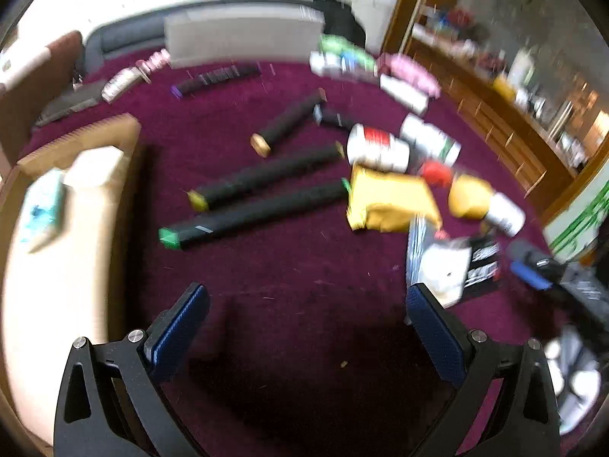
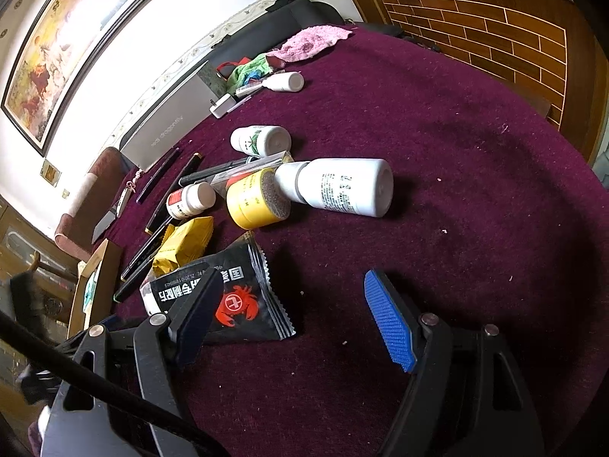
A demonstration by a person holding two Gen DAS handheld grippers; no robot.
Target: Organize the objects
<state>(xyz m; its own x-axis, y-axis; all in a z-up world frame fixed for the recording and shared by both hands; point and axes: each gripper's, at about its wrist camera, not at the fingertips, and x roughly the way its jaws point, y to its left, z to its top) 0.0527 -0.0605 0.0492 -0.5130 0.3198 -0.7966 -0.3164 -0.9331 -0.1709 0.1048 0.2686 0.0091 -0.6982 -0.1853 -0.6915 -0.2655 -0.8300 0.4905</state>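
Maroon cloth [image 2: 475,152] carries everything; right half bare, clutter bunched left and centre, so sorting looks barely started. Cardboard box [image 1: 76,205] at the near-left edge already holds a couple of small packs, probably the drop target. Black pens [image 1: 266,175] lie loosely parallel mid-cloth. Big white bottle [image 2: 342,186] lies on its side touching the yellow jar [image 2: 255,202] (both could roll). Black crab-print sachet [image 2: 243,297] lies flat just beside the right gripper [image 2: 293,316]: jaws wide, nothing held, likely next pick. Left gripper [image 1: 304,327] also wide and empty over bare cloth; its view is motion-blurred.
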